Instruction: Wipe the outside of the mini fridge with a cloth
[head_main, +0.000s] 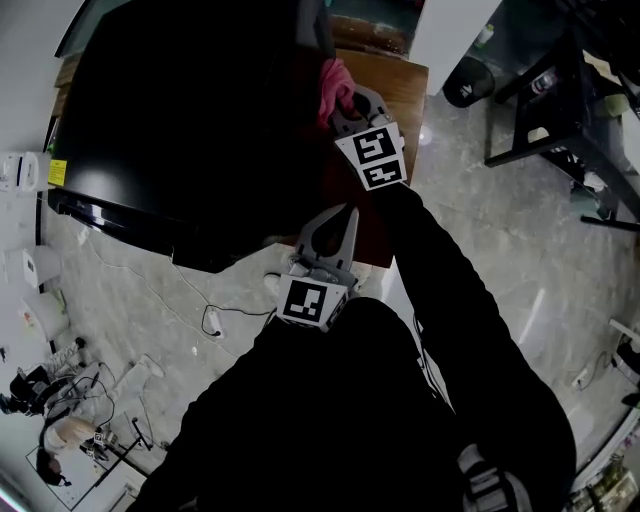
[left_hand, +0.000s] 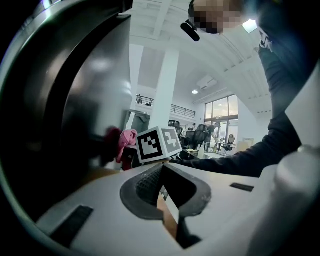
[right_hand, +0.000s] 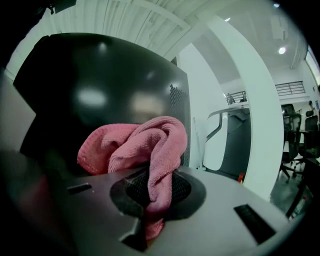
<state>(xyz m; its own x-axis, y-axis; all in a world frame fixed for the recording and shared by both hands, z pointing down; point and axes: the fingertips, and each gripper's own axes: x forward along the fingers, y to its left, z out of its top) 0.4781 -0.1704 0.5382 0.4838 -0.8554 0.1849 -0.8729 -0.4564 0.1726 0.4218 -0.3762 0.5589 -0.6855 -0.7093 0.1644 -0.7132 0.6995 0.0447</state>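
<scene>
Cloth (right_hand: 150, 150) is bunching against the black fridge (right_hand: 100, 85), its long fold running along the right gripper (right_hand: 152, 187), which is pinching it; left gripper (left_hand: 162, 187) is hanging nearer, jaws pressed together.

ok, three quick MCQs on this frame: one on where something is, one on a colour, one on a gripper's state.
1. Where is the cloth?
A. lying loose, held by nothing
B. in the right gripper, up by the mini fridge
C. stretched between both grippers

2. What colour is the cloth?
A. blue
B. white
C. pink

3. How do the left gripper jaws stand?
A. together, nothing between them
B. wide apart
C. clamped on the cloth

Answers:
1 B: the right gripper view shows the cloth pinched in its jaws, in front of the fridge's dark wall.
2 C: it reads pink in all three views.
3 A: the left gripper view shows its jaws meeting, with nothing between them.
</scene>
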